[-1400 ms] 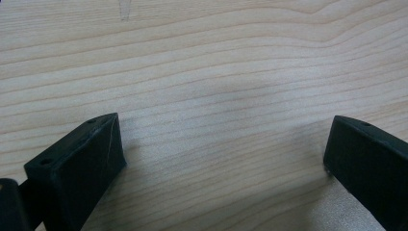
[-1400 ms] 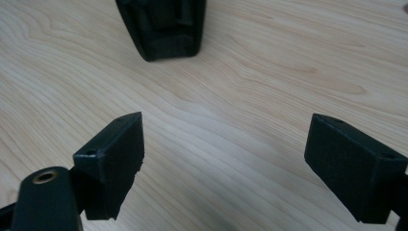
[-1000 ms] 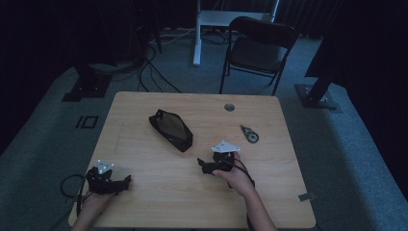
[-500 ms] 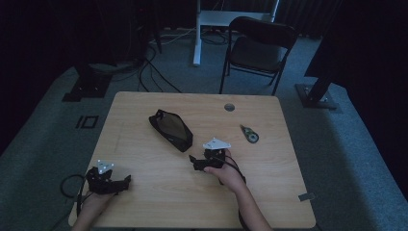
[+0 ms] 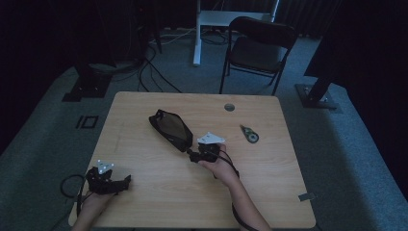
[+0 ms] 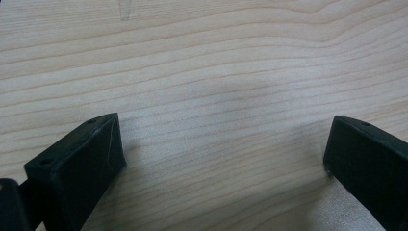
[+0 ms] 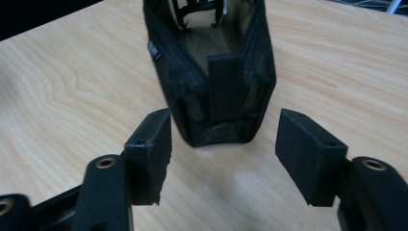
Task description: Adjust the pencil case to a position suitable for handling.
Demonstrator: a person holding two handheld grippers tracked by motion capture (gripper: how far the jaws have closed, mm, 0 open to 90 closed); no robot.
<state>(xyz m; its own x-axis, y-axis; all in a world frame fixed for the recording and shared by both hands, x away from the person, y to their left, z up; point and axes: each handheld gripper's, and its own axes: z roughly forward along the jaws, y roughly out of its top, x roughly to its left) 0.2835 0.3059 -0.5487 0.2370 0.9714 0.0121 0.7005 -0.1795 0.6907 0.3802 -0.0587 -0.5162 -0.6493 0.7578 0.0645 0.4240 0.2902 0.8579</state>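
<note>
The black mesh pouch [image 5: 171, 130] lies on the wooden surface [image 5: 144, 192], its near end just ahead of the right claw [image 7: 223, 147], whose jaws have just been closing, not yet touching it. The left claw [image 6: 223, 159] rests spread, well apart.

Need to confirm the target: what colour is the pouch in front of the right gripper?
Black, with mesh sides: the pouch shows best in the right gripper view.

A black mesh pouch [image 5: 171, 130] lies slantwise mid-table, unzipped.
</note>
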